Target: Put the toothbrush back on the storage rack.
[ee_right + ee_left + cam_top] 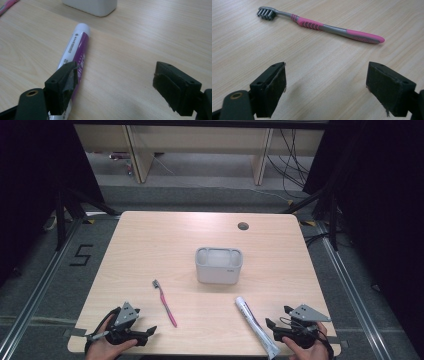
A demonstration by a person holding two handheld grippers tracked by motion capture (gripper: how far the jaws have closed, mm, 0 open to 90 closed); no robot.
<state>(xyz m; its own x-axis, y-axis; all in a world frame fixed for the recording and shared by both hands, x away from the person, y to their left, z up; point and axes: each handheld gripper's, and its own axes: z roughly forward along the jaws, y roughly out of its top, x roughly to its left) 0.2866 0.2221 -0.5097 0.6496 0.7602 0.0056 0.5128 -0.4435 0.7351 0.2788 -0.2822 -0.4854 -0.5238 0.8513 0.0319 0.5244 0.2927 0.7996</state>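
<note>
On the light wooden table [150, 240], a grey plastic holder [219, 265] sits centrally; a pink-handled toothbrush [165, 303] lies nearer left, a white-and-purple toothpaste tube [256, 325] nearer right.
</note>
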